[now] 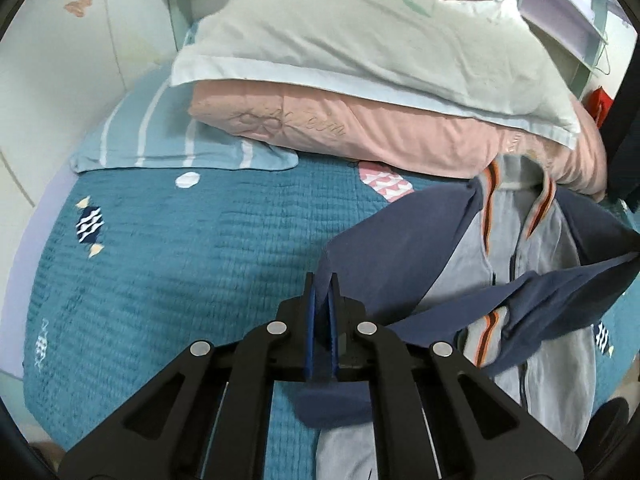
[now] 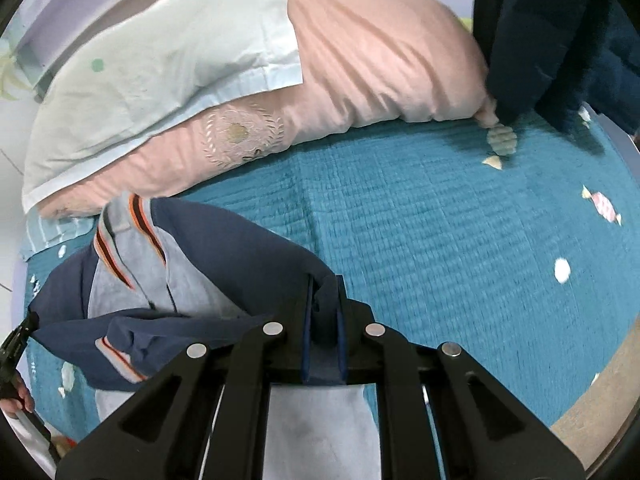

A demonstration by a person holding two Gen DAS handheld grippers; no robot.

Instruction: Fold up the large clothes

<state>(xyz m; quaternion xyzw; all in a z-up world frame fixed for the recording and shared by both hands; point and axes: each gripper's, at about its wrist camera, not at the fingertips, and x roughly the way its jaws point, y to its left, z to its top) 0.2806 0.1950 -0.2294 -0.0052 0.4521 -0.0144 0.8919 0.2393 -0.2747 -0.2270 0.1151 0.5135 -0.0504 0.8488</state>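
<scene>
Both claws, left claw [image 1: 322, 280] & right claw [image 2: 324, 282], pinched tight on navy-grey jacket [image 1: 520, 248] held over the bed [image 1: 180, 240]; thin grip, fabric could slip & sag mid-fold.

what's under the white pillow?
A pink quilt, folded, sits under the white pillow, sticking out along its front edge. A striped blue pillow pokes out at one end. How far either runs underneath is covered.
</scene>
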